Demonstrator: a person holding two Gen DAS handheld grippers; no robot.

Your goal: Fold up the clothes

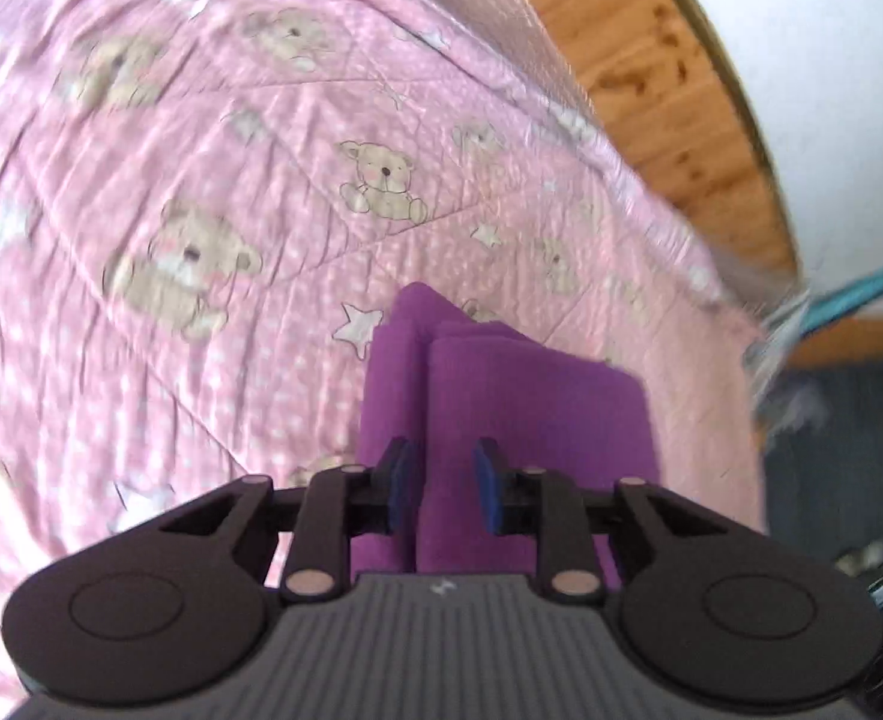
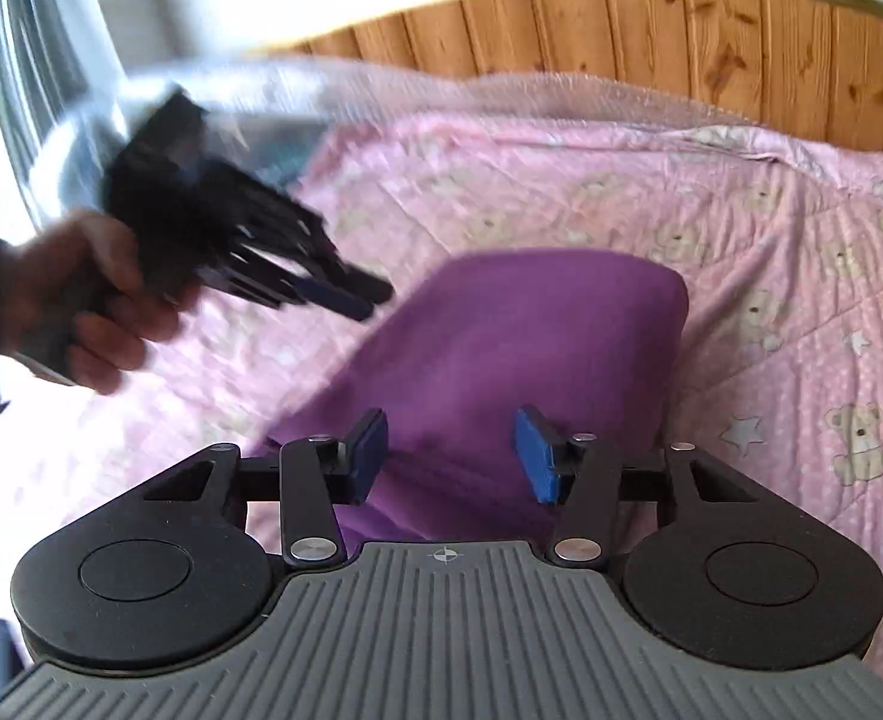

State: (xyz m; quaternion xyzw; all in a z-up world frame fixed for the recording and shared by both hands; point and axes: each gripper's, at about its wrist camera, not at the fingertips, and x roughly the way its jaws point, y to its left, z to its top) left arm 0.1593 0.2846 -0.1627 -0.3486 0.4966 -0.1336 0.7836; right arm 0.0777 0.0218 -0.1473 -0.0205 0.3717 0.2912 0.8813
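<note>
Ribbed grey housing and two black disc-shaped pivots fill the lower edge of each wrist view. Left gripper [image 1: 441, 483]: jaws parted by a moderate gap, blue pads [image 1: 398, 480] standing either side of a ridge of the purple garment [image 1: 501, 396] without pressing on it. Right gripper [image 2: 453, 459]: jaws spread wider, blue pads [image 2: 537, 456] apart over the near end of the same purple garment [image 2: 501, 348], gripping nothing. The garment lies folded into a compact bundle on a pink quilt [image 1: 171, 150] printed with teddy bears and white stars; in the left wrist view several stacked folds show along its top edge. In the right wrist view the left gripper [image 2: 345, 300] appears blurred, held by a hand [image 2: 99, 300] above the quilt to the left of the garment and clear of it; whether its jaws are apart cannot be told from this view. A wooden headboard [image 2: 711, 42] with a brass-coloured rim runs behind the bed.
</note>
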